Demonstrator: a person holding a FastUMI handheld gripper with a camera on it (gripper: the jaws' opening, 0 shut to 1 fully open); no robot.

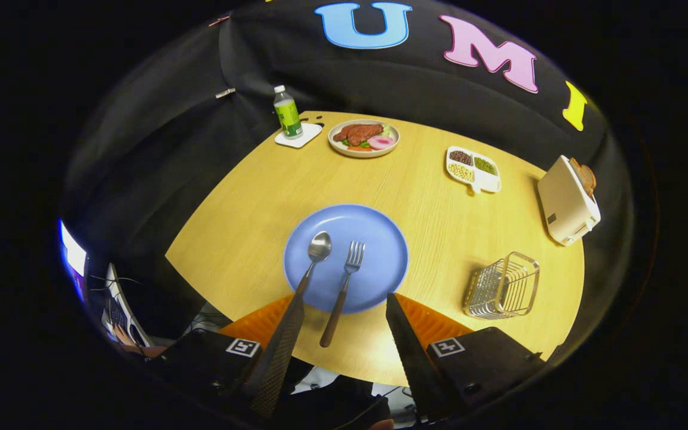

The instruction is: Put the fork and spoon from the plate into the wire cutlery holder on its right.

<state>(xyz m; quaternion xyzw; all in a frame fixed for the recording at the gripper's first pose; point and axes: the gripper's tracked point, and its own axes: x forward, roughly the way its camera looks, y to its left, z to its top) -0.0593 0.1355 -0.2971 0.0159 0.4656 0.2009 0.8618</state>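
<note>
Hand-held gripper (pixel 344 310) fingers stand wide apart with nothing between them but air; we hover them above the near rim of the blue plate (pixel 380 239), which serves as our landmark. On the plate the spoon (pixel 314 263) lies at the left and the fork (pixel 344 286) just beside it at the right, roughly parallel, bowl and tines toward the plate's far side. Both handles run back over the near rim toward us; the fork's brown handle reaches well past the rim onto the tabletop (pixel 248 203), while the spoon's handle passes by our left finger. The wire cutlery holder (pixel 504 286) sits to the right of the plate, apart from it, with its open mouth up.

We judge both pieces light, stiff and thin. Metal parts look smooth and likely slippery, and each piece lies low, so pinching flat from above may skid. The fork's handle looks like wood and should give better grip; where it overhangs the rim seems our best hold.
</note>
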